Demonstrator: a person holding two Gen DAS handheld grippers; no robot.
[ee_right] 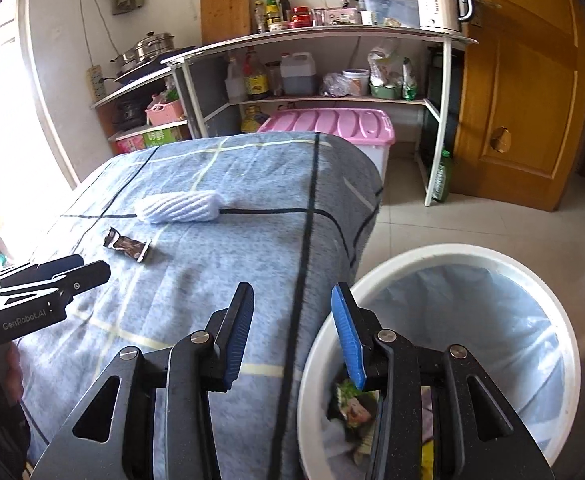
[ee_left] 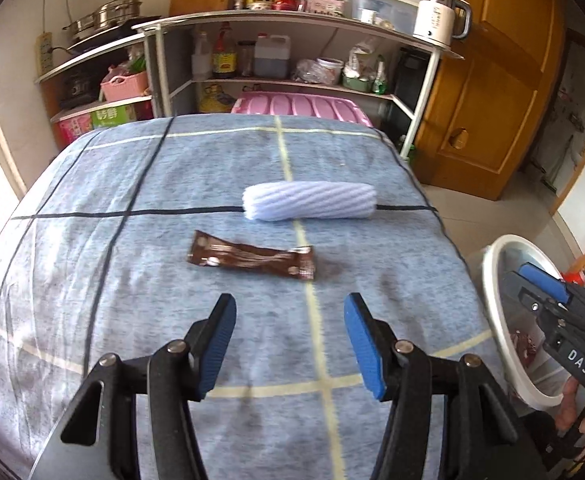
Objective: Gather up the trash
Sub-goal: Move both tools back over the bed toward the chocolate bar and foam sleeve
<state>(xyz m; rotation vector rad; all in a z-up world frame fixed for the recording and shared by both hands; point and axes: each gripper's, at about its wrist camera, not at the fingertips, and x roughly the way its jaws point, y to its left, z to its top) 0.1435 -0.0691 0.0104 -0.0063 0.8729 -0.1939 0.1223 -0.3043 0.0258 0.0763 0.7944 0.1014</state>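
Note:
A brown snack wrapper (ee_left: 252,258) lies flat on the blue checked cloth (ee_left: 132,280) of the table; it also shows in the right wrist view (ee_right: 128,246). My left gripper (ee_left: 290,344) is open and empty, a short way in front of the wrapper. My right gripper (ee_right: 292,332) is open and empty, over the table's right edge and the rim of the white trash bin (ee_right: 564,320). The bin has a clear liner and holds a green packet (ee_right: 352,404) and other wrappers. The bin also shows in the left wrist view (ee_left: 492,280).
A rolled white towel (ee_left: 308,202) lies behind the wrapper. Behind the table stand a pink-lidded storage box (ee_right: 332,124) and metal shelves (ee_right: 332,100) with bottles, pots and a kettle (ee_right: 442,0). A wooden door (ee_right: 532,80) and tiled floor are at the right.

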